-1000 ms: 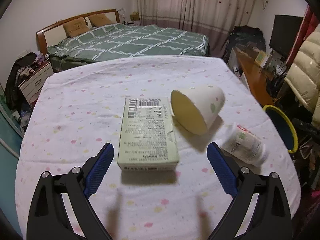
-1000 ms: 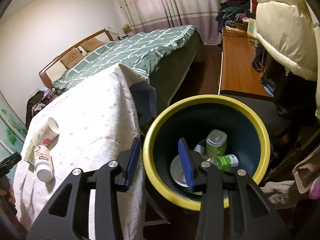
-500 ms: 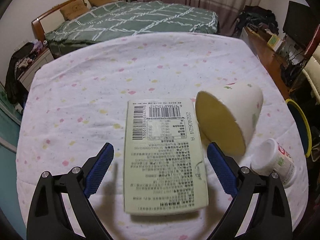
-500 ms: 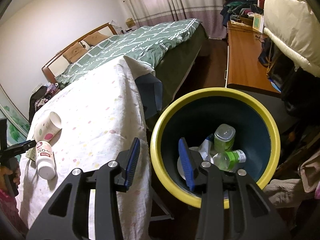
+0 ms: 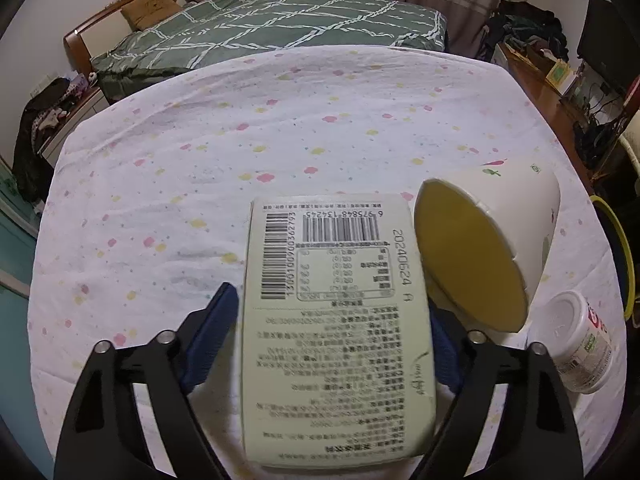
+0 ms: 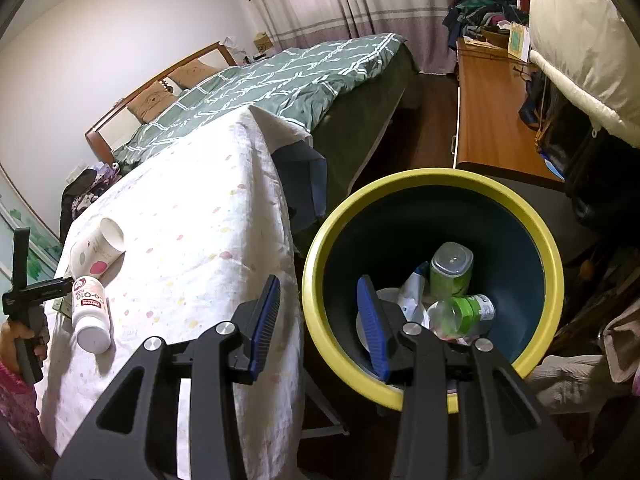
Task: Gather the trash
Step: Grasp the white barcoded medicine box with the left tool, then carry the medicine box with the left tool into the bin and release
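Left wrist view: the left gripper (image 5: 334, 344) straddles a pale green carton (image 5: 336, 328) lying flat, barcode side up, on a table (image 5: 200, 152) draped in a white cloth dotted pink and yellow. Its blue pads (image 5: 208, 344) sit along the carton's two long sides; the left pad appears to press the carton's edge, while the right pad is largely hidden behind the carton, so a firm clamp cannot be confirmed. Just right of the carton a white paper cup (image 5: 488, 244) lies on its side, mouth facing the camera. Near right of the cup, a white plastic bottle (image 5: 580, 344) with a printed label lies on the cloth, cap toward the camera. The yellow rim of a bin (image 5: 618, 236) shows past the table's right edge. A bed (image 5: 280, 28) with a green quilt stands beyond the far edge of the table.

Right wrist view: the right gripper (image 6: 322, 324) hangs with its tongs apart and holding nothing, one finger over the table's right edge, the other over the mouth of the bin (image 6: 552, 264), which is dark inside with a yellow rim. Within the bin lie a green-labelled clear bottle (image 6: 460, 312), a green lidded container (image 6: 450, 272) and some white wrappers. At far left of this view the cup (image 6: 96, 248) and bottle (image 6: 90, 312) rest on the cloth, beside the left gripper (image 6: 36, 292), seen only in part
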